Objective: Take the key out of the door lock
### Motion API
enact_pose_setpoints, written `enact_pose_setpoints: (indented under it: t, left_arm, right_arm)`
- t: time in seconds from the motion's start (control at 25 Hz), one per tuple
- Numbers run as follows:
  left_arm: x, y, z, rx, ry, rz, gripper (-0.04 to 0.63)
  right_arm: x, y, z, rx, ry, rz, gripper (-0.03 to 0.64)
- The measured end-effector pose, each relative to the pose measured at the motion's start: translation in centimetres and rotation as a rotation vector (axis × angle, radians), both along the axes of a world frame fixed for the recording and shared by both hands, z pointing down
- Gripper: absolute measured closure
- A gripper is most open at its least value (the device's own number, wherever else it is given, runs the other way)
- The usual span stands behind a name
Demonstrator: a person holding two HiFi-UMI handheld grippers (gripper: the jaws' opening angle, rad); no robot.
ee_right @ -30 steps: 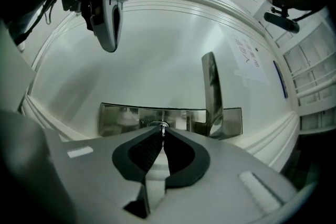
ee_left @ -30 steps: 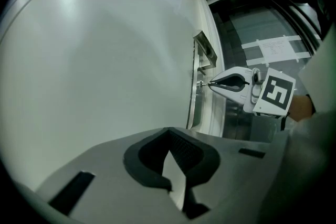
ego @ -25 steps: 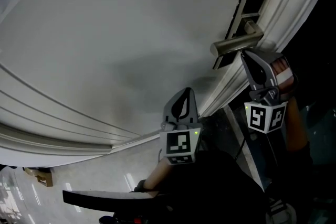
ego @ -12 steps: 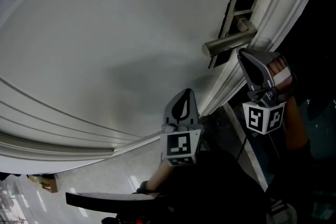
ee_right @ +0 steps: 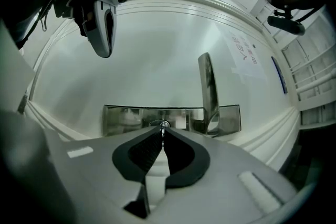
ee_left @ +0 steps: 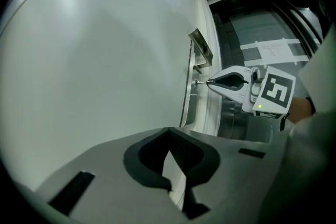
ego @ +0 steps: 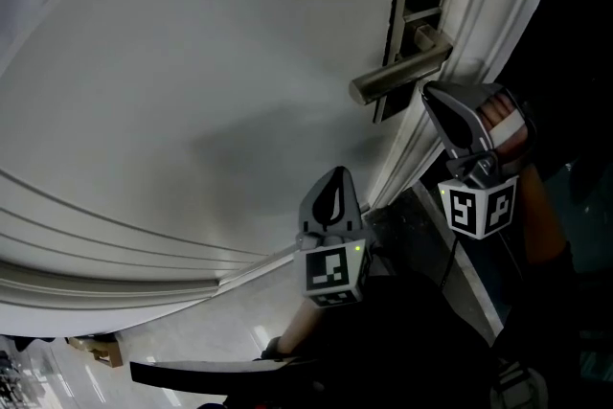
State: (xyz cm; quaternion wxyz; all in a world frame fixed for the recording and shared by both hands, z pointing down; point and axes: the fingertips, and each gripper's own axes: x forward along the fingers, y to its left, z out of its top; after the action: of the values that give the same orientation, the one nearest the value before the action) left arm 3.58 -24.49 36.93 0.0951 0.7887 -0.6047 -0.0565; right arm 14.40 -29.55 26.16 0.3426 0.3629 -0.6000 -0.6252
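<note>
**A:** Where is the key right now?

**B:** The key (ee_right: 162,125) sits in the door lock (ee_right: 126,119), in the keyhole of the steel plate beside the lever handle (ee_right: 208,86). The right hand-held gripper (ee_right: 162,132) has its jaws pinched on the key's head, right at the very tips.

**A:** And the other one?

**B:** The left hand-held gripper (ego: 334,172) is pressed together on nothing. It hangs close to the door (ego: 192,62), well apart from the lock.

**A:** So how should the pull go?

**B:** The bite looks shallow to me, so I'd draw straight back along the key's own line, level, with no sag or twist. Any sideways lean would likely bind the blade or let it slide out of the pads. I can't tell whether the key is turned to its release position. If it resists, I'd ease off and correct the angle, not tug harder.

**A:** Anything else to watch?

**B:** The handle stands just beside the jaws, so the retreat should stay clear of it.
</note>
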Motion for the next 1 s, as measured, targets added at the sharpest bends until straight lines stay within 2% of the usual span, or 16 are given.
enact_pose_setpoints:
  t: [0.24,1.0]
  left_arm:
    - [0.33,-0.06,-0.16,0.002,0.012,0.011,0.595]
    - [0.36,0.23,0.04,-0.005,-0.02,0.015,0.595]
  right_arm:
    - [0.29,0.23,0.07,-0.001,-0.005,0.0,0.604]
    - [0.48,0.65,0.11,-0.01,-0.016,-0.003,0.604]
